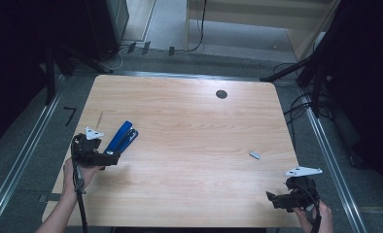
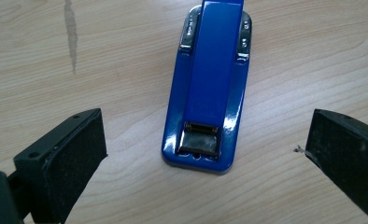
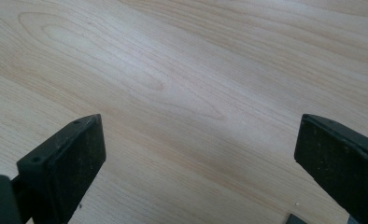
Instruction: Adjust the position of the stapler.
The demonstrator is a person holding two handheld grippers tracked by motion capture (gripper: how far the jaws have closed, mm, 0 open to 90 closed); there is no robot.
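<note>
Blue stapler [image 2: 209, 88] sits dead at 12 o'clock off the left gripper [image 2: 205, 154], long axis running 12-6 w/ jaws wide apart, nothing between. Right gripper [image 1: 289, 198] also spread, way farther off.

The blue stapler [image 1: 122, 138] lay at nine o'clock on the table [image 1: 189, 121], just ahead of the wide-open left gripper [image 1: 113, 156]. A small strip of staples [image 1: 254, 155] lay at four o'clock. Bare wood stretched between them.

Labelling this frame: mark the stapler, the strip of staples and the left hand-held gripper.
stapler [image 2: 210, 88]: left gripper view, on its blue top arm.
strip of staples [image 1: 254, 155]: high view, on its middle.
left hand-held gripper [image 2: 205, 154]: left gripper view, midway between its fingertips.
</note>
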